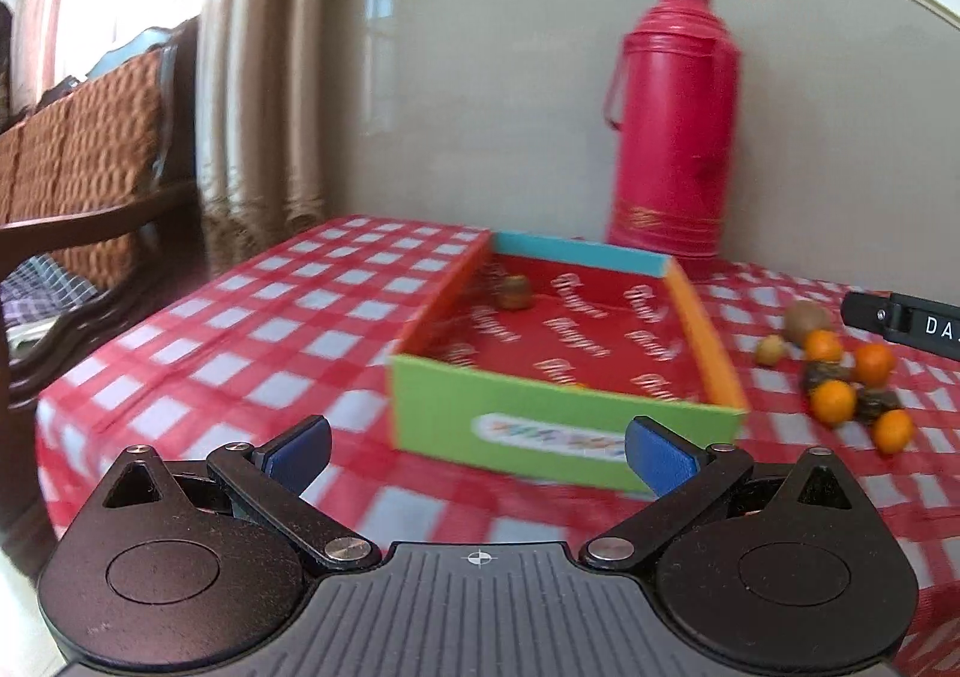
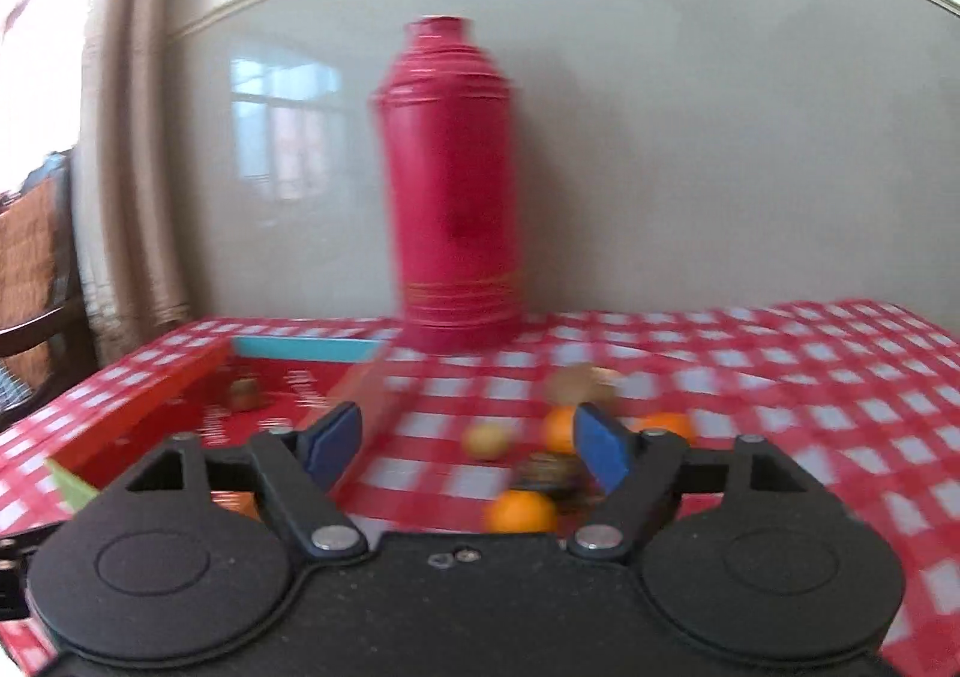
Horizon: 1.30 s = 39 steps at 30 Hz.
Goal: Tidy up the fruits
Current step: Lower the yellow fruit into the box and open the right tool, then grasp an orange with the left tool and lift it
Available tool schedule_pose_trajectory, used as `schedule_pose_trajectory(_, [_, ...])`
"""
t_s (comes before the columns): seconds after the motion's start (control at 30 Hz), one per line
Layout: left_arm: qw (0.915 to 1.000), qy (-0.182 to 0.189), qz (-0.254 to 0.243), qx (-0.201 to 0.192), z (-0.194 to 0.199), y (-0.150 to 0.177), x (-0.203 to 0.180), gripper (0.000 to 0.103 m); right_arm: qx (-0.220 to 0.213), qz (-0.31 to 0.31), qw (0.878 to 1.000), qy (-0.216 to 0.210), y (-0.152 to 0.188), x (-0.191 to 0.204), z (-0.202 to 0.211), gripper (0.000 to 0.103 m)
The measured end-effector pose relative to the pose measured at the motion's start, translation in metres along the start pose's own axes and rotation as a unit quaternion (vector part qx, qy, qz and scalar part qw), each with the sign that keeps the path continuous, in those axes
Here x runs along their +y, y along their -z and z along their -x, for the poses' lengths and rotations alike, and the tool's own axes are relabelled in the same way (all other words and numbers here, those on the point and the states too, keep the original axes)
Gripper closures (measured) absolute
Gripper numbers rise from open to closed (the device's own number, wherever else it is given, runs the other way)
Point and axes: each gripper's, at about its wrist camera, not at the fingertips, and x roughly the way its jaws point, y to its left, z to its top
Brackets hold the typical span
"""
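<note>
A shallow cardboard box [image 1: 564, 419] with a green front, orange sides and a red floor sits on the checked tablecloth. One brown fruit [image 1: 513, 291] lies inside it at the back. My left gripper [image 1: 477, 452] is open and empty, just in front of the box. To the box's right lies a loose cluster of small oranges [image 1: 833, 401], a kiwi [image 1: 807, 320], a small yellowish fruit [image 1: 771, 350] and dark fruits. My right gripper [image 2: 465, 440] is open and empty above that cluster; an orange [image 2: 519, 512] and the yellowish fruit [image 2: 487, 440] show between its fingers. The box [image 2: 198, 377] is at its left.
A tall red thermos [image 1: 672, 125] stands behind the box against the wall; it also shows in the right wrist view [image 2: 456, 185]. A wooden chair [image 1: 90, 149] with woven cushions stands left of the table, by curtains. The red-and-white tablecloth [image 2: 780, 377] extends to the right.
</note>
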Motion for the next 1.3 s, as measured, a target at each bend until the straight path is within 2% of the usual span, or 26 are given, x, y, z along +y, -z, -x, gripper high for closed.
schedule_pose_trajectory(0.1, [0.9998, 0.018, -0.008, 0.001, 0.001, -0.002, -0.023, 0.0, -0.004, -0.019, 0.999, 0.026, 0.001, -0.026, 0.006, 0.023])
schedule_pose_trajectory(0.37, [0.9969, 0.07, -0.034, -0.009, 0.007, -0.003, -0.083, 0.0, -0.006, -0.016, 0.998, 0.054, 0.005, -0.059, 0.017, 0.022])
schedule_pose_trajectory(0.6, [0.995, 0.084, -0.055, -0.007, 0.005, 0.0, -0.12, 0.0, -0.002, -0.022, 0.996, 0.086, 0.007, -0.094, 0.027, 0.021])
schedule_pose_trajectory(0.77, [0.9916, 0.11, -0.067, 0.007, -0.003, 0.003, -0.155, 0.0, 0.004, -0.019, 0.994, 0.111, 0.01, -0.118, 0.036, 0.021])
schedule_pose_trajectory(1.0, [0.9896, 0.126, -0.065, 0.025, -0.015, 0.007, -0.195, 0.001, 0.024, -0.021, 0.986, 0.166, 0.019, -0.154, 0.043, 0.02])
schedule_pose_trajectory(1.07, [0.9883, 0.131, -0.073, 0.027, -0.02, 0.008, -0.207, 0.003, 0.028, -0.028, 0.983, 0.178, 0.021, -0.166, 0.044, 0.02])
schedule_pose_trajectory(1.13, [0.9869, 0.137, -0.078, 0.035, -0.024, 0.01, -0.217, 0.02, 0.03, -0.035, 0.981, 0.187, 0.023, -0.177, 0.048, 0.02])
schedule_pose_trajectory(1.2, [0.9851, 0.143, -0.081, 0.049, -0.031, 0.012, -0.226, 0.024, 0.031, -0.038, 0.979, 0.196, 0.026, -0.187, 0.052, 0.02])
schedule_pose_trajectory(1.3, [0.9842, 0.148, -0.083, 0.049, -0.035, 0.013, -0.238, 0.024, 0.035, -0.045, 0.977, 0.208, 0.029, -0.199, 0.055, 0.02])
